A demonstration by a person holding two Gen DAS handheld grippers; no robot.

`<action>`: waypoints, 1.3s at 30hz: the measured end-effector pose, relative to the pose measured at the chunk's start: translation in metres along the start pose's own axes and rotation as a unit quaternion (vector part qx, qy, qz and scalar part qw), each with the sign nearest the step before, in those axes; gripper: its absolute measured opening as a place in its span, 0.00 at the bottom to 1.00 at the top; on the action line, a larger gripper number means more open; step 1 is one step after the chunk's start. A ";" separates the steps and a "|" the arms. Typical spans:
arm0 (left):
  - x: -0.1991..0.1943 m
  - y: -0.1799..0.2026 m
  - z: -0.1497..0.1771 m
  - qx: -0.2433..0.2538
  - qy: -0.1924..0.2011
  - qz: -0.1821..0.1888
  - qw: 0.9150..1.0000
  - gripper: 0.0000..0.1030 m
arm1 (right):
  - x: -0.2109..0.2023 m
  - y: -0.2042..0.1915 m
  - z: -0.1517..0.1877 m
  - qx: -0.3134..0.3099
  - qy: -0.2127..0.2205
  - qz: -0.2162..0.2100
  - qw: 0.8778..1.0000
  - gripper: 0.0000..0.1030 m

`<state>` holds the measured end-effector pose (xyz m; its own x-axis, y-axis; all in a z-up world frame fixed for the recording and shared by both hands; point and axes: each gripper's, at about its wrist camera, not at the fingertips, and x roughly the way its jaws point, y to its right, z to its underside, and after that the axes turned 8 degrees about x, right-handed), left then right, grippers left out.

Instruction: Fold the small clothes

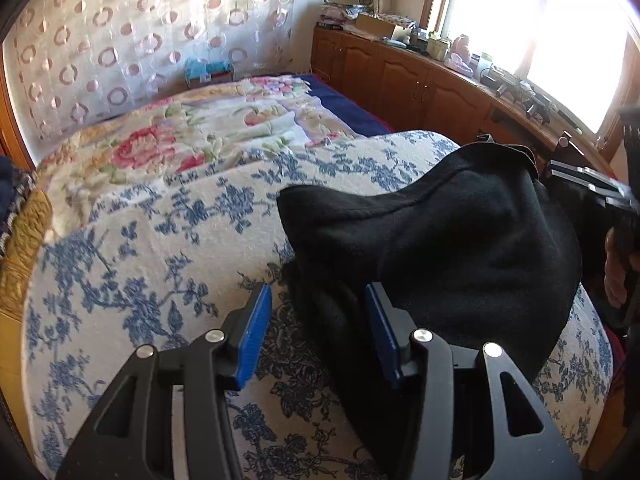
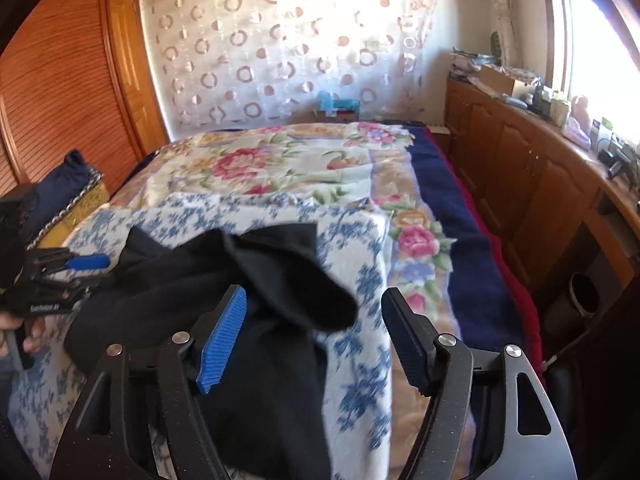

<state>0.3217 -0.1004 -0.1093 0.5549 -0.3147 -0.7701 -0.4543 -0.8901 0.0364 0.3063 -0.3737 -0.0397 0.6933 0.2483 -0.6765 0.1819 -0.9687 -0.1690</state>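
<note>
A black garment (image 1: 440,240) lay bunched on the blue-flowered white blanket (image 1: 140,260) spread over the bed (image 2: 460,240), close to the near edge. The left tool (image 1: 318,320) stood partly apart at the garment's edge, dark cloth lying between its blue pads, which did not press on it. The right tool (image 2: 316,328) gaped wide above another part of the garment, gripping nothing. Wooden cabinets (image 2: 520,168) ran beneath the bright window (image 1: 560,20).
</note>
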 end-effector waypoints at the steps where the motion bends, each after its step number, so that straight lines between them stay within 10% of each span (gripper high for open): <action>1: 0.002 0.001 0.001 -0.002 -0.003 0.004 1.000 0.48 | 0.001 -0.001 0.003 0.002 -0.003 -0.003 1.000 0.70; 14: 0.007 0.007 0.002 -0.018 -0.004 0.063 0.998 0.40 | 0.031 0.007 0.030 0.056 -0.061 -0.049 0.995 0.72; 20: 0.002 0.009 0.003 -0.025 0.004 0.100 0.995 0.11 | 0.034 0.007 0.033 0.087 -0.088 -0.125 0.984 0.32; 27: -0.039 0.024 -0.002 0.004 0.061 0.088 0.994 0.09 | 0.021 -0.013 0.034 0.051 -0.066 -0.103 0.991 0.16; 29: -0.046 0.023 -0.003 0.002 0.068 0.087 0.994 0.09 | 0.018 -0.016 0.033 0.037 -0.060 -0.080 0.994 0.18; 33: -0.058 0.021 0.001 0.005 0.080 0.084 0.993 0.09 | 0.020 -0.014 0.035 0.022 -0.042 -0.009 0.999 0.71; 39: -0.065 0.022 0.005 0.006 0.103 0.090 0.991 0.09 | 0.030 0.011 0.038 0.082 -0.066 -0.068 0.992 0.70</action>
<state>0.2720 -0.0977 -0.0613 0.5935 -0.5303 -0.6054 -0.5670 -0.8094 0.1531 0.3030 -0.3766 -0.0890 0.5702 0.3842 -0.7261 0.1444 -0.9170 -0.3718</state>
